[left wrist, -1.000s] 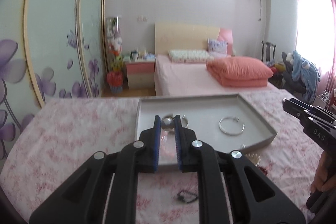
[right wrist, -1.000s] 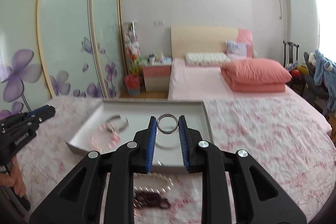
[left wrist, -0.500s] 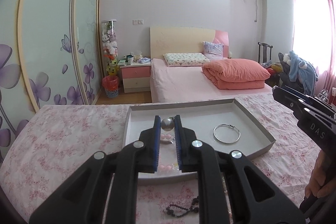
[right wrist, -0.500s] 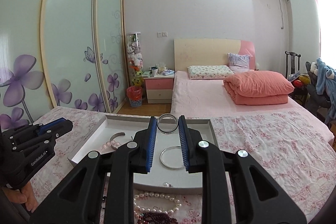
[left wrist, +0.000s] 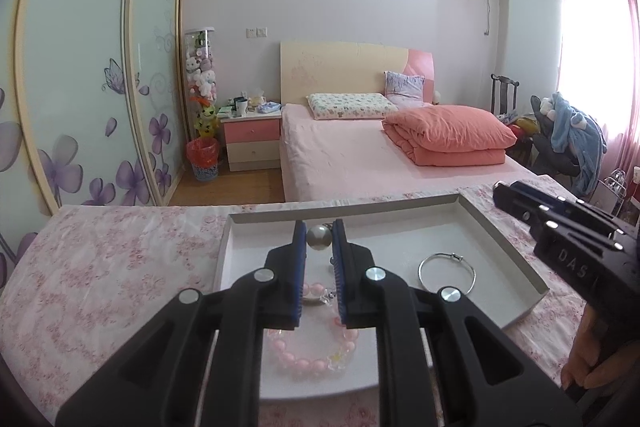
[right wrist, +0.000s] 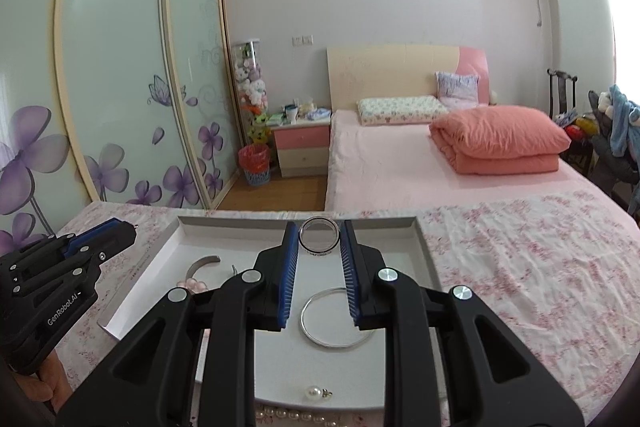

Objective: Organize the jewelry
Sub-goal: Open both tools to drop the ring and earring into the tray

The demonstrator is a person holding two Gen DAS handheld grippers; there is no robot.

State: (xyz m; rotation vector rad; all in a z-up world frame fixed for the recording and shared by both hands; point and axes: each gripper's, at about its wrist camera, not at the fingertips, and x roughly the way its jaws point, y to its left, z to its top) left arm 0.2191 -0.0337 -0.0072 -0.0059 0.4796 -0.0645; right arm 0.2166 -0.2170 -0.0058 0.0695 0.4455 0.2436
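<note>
My left gripper [left wrist: 319, 239] is shut on a round pearl-like bead [left wrist: 319, 237], held above the grey tray [left wrist: 400, 203]. In the tray lie a silver bangle [left wrist: 447, 271] and a pink bead bracelet [left wrist: 312, 359]. My right gripper [right wrist: 319, 237] is shut on a dark-edged silver ring [right wrist: 320, 251], also above the tray [right wrist: 425, 259]. Below it lie the silver bangle [right wrist: 320, 331] and a small pearl earring [right wrist: 314, 392]. Each gripper shows in the other's view: the right gripper [left wrist: 500, 193] at the right, the left gripper [right wrist: 120, 231] at the left.
The tray rests on a pink floral cloth [right wrist: 540, 267]. A pearl necklace [right wrist: 288, 417] lies on the cloth just before the tray. A grey curved piece [right wrist: 202, 263] lies in the tray's left part. A hand [left wrist: 588, 367] holds the right gripper. A bed [left wrist: 380, 155] stands beyond.
Both grippers have moved forward over the tray, still holding the bead and the ring. The dark beads and pearls on the cloth have slid out of view or to the bottom edge.
</note>
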